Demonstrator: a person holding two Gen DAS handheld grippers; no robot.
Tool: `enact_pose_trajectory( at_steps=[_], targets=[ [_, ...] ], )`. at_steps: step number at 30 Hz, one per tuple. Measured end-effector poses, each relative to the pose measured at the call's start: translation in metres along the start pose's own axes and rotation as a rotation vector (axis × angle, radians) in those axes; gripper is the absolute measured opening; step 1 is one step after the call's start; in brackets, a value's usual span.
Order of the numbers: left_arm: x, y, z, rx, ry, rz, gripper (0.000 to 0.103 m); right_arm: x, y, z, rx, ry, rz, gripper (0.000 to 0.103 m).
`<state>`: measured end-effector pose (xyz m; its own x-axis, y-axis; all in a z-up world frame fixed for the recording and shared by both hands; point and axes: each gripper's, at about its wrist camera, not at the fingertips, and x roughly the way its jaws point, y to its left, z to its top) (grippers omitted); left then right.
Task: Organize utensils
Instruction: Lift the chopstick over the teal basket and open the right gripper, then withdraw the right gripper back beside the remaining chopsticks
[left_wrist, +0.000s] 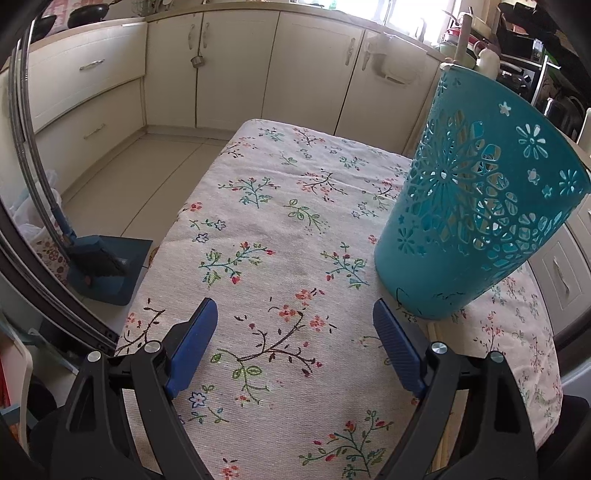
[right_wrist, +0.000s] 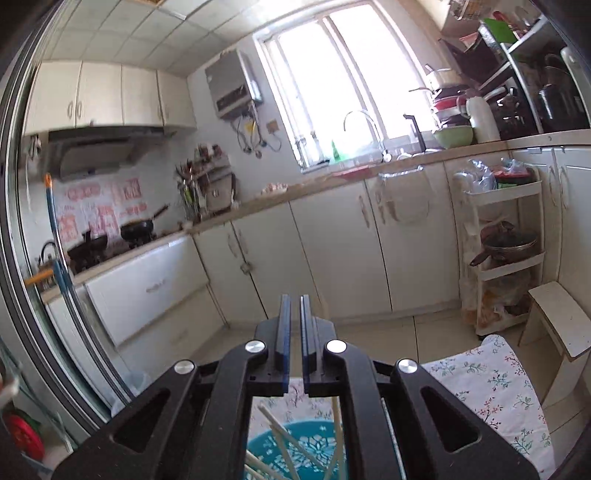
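Two tools are sharing the work here. Nearest me, the left tool (left_wrist: 293, 328) is hanging low over the counter (left_wrist: 258, 229) with its floral cloth, its blue pads spread wide and holding nothing. Just beside its right pad, the teal perforated plastic basket (left_wrist: 476, 206) is standing upright on the cloth, flaring wider toward its rim. A pale stick (left_wrist: 437, 332) is lying flat on the cloth at the basket's foot, its long axis running toward me along the right side; it looks like one chopstick not yet put away.

Above the basket, the right tool (right_wrist: 294, 306) is pointing out at the kitchen cabinets, its pads drawn nearly together with only a thin gap and nothing showing between them. Below it, several pale wooden chopsticks (right_wrist: 280, 439) are already resting inside the basket (right_wrist: 306, 443), leaning at crossed angles with their upper ends near the rim.

I judge the sorting mostly done, with the stray stick on the cloth left to collect.
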<state>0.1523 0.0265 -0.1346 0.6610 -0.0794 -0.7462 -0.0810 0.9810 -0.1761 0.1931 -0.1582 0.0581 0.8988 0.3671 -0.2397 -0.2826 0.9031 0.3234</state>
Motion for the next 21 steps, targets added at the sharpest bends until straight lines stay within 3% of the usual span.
enact_pose_trajectory(
  at_steps=[8,11,16,21],
  targets=[
    [0.000,0.001,0.000,-0.002,0.001,0.001,0.082,-0.011,-0.005,-0.029,-0.067,0.089,0.016,0.006],
    [0.001,0.000,0.000,-0.001,0.002,0.005,0.082,-0.024,-0.019,-0.029,-0.044,0.088,0.005,0.015],
    [0.001,0.000,0.000,-0.001,0.004,0.010,0.082,-0.039,-0.044,-0.021,-0.004,0.104,-0.022,0.019],
    [0.001,0.000,0.000,-0.003,0.003,0.011,0.082,-0.067,-0.059,-0.042,0.045,0.149,-0.036,0.032]
  ],
)
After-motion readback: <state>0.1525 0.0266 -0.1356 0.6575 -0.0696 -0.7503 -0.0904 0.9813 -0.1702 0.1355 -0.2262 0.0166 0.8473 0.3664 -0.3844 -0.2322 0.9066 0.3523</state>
